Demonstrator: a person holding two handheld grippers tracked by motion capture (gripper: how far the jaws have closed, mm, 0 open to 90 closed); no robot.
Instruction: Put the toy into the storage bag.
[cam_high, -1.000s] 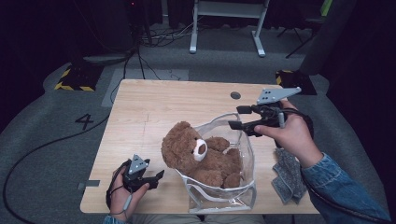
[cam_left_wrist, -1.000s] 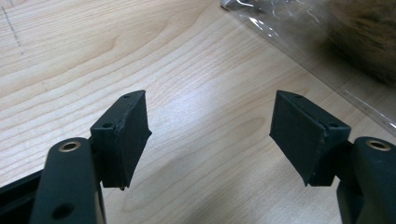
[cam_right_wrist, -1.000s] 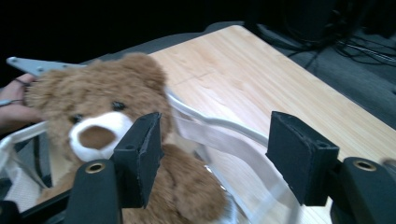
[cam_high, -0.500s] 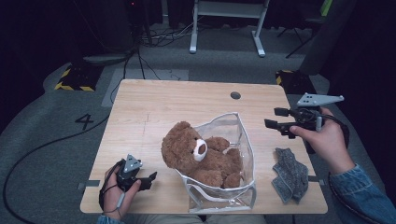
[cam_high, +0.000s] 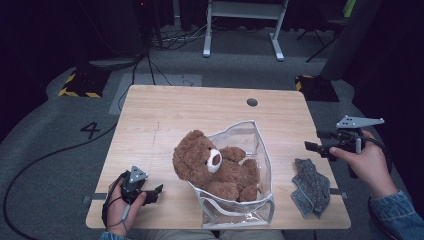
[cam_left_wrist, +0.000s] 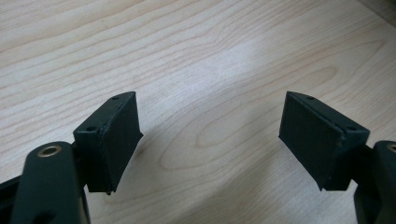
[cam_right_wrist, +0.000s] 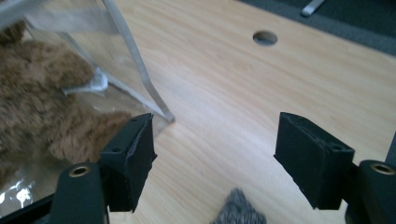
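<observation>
Lower left of the high view, my left gripper (cam_high: 150, 192) sat low over the counter (cam_high: 200, 112), jaws spread wide, nothing between them; its own view had bare wood under them. Centre frame, a brown teddy bear (cam_high: 212, 165) lay half inside a clear plastic bag (cam_high: 250, 210), head and one arm sticking out the bag's left opening. Right of the bag, a grey knit cloth (cam_high: 310, 187) lay near the counter's right edge. Upper right of it, my right gripper (cam_high: 312, 146) hovered released, jaws apart, bag edge (cam_right_wrist: 140, 74) and bear fur (cam_right_wrist: 42, 107) at left in its view.
</observation>
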